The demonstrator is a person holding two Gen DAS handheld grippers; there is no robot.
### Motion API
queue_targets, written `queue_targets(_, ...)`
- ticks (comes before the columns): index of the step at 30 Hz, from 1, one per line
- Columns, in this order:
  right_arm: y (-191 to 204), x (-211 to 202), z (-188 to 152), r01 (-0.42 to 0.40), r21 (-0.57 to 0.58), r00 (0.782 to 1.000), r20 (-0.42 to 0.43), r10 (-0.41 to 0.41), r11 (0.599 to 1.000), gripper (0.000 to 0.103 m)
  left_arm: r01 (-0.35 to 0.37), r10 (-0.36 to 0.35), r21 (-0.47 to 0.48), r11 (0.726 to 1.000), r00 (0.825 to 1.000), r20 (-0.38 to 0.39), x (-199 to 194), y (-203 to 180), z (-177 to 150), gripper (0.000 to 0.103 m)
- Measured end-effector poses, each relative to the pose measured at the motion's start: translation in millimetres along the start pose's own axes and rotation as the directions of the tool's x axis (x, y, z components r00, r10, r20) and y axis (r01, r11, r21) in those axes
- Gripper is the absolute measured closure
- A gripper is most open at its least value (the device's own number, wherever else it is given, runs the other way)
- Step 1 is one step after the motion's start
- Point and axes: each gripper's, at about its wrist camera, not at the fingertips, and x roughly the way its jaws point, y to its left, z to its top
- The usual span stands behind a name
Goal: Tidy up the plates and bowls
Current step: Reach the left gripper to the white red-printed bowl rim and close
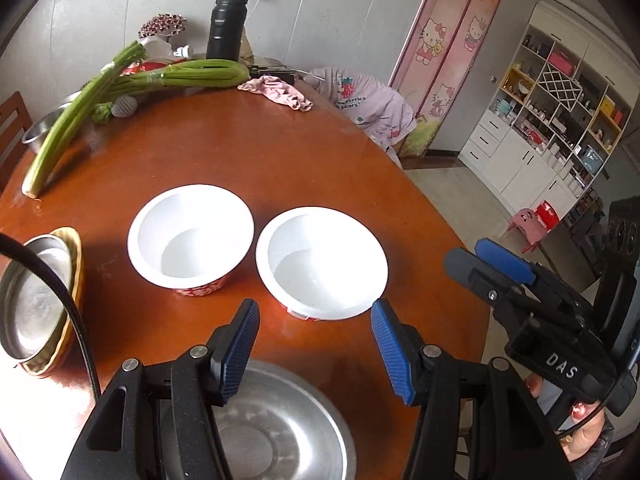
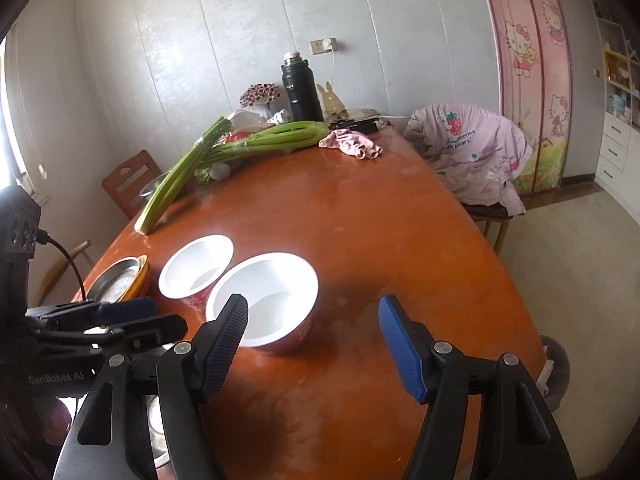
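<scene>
Two white bowls with red patterned outsides stand side by side on the brown table (image 1: pixel 280 152): the left bowl (image 1: pixel 191 237) and the right bowl (image 1: pixel 321 263). They also show in the right wrist view, the left bowl (image 2: pixel 196 266) and the right bowl (image 2: pixel 262 298). A steel plate (image 1: pixel 272 428) lies under my left gripper (image 1: pixel 316 348), which is open and empty just short of the right bowl. A steel plate on a yellow dish (image 1: pixel 36 300) sits at the left edge. My right gripper (image 2: pixel 314 344) is open and empty, right of the bowls.
Long green stalks (image 1: pixel 132 84), a black flask (image 1: pixel 225 28), a pink cloth (image 1: pixel 280 94) and a steel basin (image 1: pixel 40 128) crowd the far end of the table. A chair draped in pink clothing (image 2: pixel 476 148) stands at the right side. The table's right edge drops to the floor.
</scene>
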Motion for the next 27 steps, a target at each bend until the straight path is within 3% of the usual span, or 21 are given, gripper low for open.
queue_targets(11, -8, 38, 5, -0.025, -0.032, 0.997, -0.080, 0.023, 0.999, 0.033, 0.022, -0.028, -0.084, 0.996, 0.997, -0.068, 32, 11, 5, 0.045)
queue_targets(27, -4, 71, 1, -0.055, -0.098, 0.986, -0.162, 0.038, 0.994, 0.033, 0.036, -0.050, -0.167, 0.985, 0.995, -0.086, 45, 24, 15, 0.045)
